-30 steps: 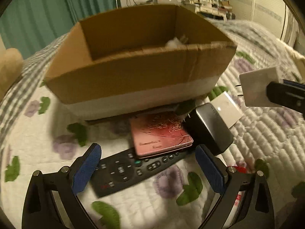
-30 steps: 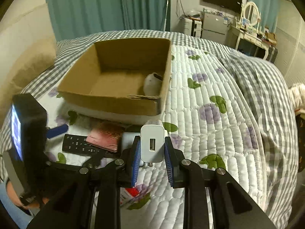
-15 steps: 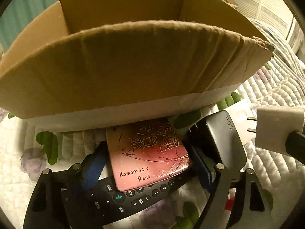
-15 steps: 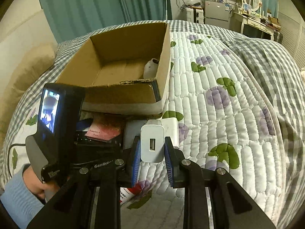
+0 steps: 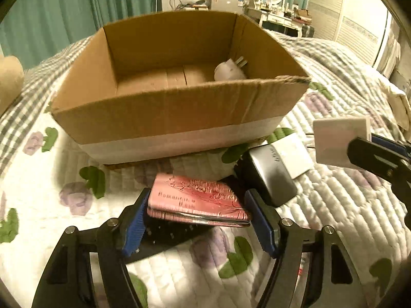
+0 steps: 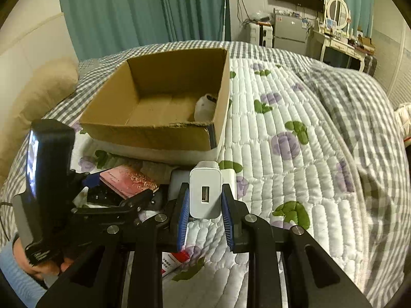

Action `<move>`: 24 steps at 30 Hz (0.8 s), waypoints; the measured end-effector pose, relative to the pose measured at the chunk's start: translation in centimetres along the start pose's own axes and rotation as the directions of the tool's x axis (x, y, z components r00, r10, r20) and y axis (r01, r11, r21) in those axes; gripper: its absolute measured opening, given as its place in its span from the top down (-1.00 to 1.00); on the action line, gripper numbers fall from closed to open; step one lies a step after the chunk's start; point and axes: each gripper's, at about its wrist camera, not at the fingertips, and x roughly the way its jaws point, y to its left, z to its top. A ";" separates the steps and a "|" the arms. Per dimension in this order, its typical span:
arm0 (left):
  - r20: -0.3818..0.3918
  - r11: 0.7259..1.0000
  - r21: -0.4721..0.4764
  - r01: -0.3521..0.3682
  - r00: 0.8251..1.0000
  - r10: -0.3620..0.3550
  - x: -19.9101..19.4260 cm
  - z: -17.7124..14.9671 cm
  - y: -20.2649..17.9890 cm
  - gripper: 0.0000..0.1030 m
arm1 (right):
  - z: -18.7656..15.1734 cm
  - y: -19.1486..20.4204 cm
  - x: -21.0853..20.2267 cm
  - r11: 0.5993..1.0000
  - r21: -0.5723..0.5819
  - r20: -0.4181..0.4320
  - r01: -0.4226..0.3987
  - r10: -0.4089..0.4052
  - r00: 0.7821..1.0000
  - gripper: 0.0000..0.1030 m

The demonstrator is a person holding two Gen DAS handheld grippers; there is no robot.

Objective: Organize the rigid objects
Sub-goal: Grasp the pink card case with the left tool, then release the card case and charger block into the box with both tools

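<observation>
My left gripper (image 5: 197, 213) is shut on a pink case (image 5: 197, 201) marked "Romantic Rose" and holds it just above a black remote (image 5: 174, 233) on the quilt. My right gripper (image 6: 205, 205) is shut on a white USB charger (image 6: 205, 192), held in the air right of the box; the charger also shows in the left wrist view (image 5: 339, 138). The open cardboard box (image 5: 179, 113) stands behind, with a white plug adapter (image 5: 230, 70) in its far right corner. The box also shows in the right wrist view (image 6: 159, 133).
A dark grey power brick (image 5: 269, 174) and a flat white charger (image 5: 295, 154) lie on the quilt right of the pink case. A red and white tube (image 6: 174, 261) lies under my right gripper. A beige pillow (image 6: 38, 95) sits left.
My left gripper has closed on the pink case and pulled back and up from the box, lifting it off the remote. The right gripper still holds the white charger, nearly in place.
</observation>
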 end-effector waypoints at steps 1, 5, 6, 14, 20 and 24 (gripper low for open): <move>0.009 1.000 0.003 0.003 1.000 -0.003 -0.6 0.0 0.0 -0.40 | 0.1 0.2 -0.3 1.000 -0.004 0.004 0.003 -0.003 1.000 0.56; 0.025 1.000 0.008 0.001 1.000 -0.001 -2.1 -0.2 -0.7 0.73 | 0.2 0.6 -1.7 1.000 -0.016 0.022 0.013 -0.013 1.000 0.56; 0.018 1.000 0.010 0.015 1.000 -0.015 -2.5 -0.5 -1.0 0.72 | 0.2 0.7 -2.0 1.000 -0.016 0.025 0.015 -0.015 1.000 0.56; 0.024 0.999 0.022 0.024 0.999 -0.024 -1.5 -0.6 -1.2 0.81 | -0.2 1.0 -3.2 1.000 -0.016 0.027 0.016 -0.016 1.000 0.56; 0.078 0.999 0.024 0.020 0.997 -0.022 -3.3 -0.5 -1.0 0.81 | -0.2 1.1 -3.5 1.000 -0.018 0.034 0.018 -0.017 0.999 0.56; 0.132 0.999 0.031 0.023 0.991 -0.027 -5.7 0.3 -1.0 0.81 | 0.6 1.5 -4.3 0.999 -0.030 0.055 0.019 -0.017 0.998 0.56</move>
